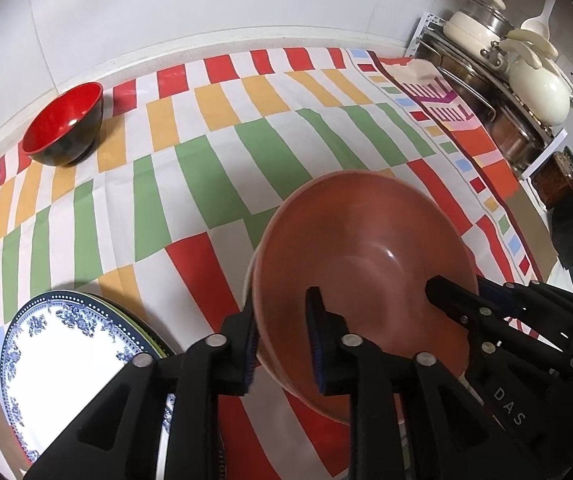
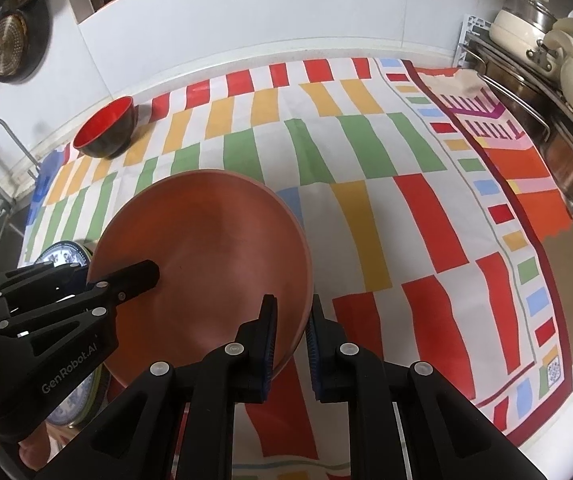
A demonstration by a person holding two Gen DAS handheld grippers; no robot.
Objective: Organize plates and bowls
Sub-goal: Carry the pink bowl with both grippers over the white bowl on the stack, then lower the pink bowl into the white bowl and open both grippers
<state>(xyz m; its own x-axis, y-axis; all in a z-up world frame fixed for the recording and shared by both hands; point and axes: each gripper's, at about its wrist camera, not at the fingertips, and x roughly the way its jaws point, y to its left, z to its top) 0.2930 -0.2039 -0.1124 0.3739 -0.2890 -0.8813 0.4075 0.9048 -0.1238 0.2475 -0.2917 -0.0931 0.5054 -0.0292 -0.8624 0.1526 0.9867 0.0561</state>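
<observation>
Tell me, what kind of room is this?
Most likely a home kitchen: stacked pots on a rack by the tiled wall, a pan hanging up, and bowls and plates on a cloth-covered counter.

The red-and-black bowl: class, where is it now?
In both views the bowl stands upright at the cloth's far left corner, near the wall, apart from everything else.
</observation>
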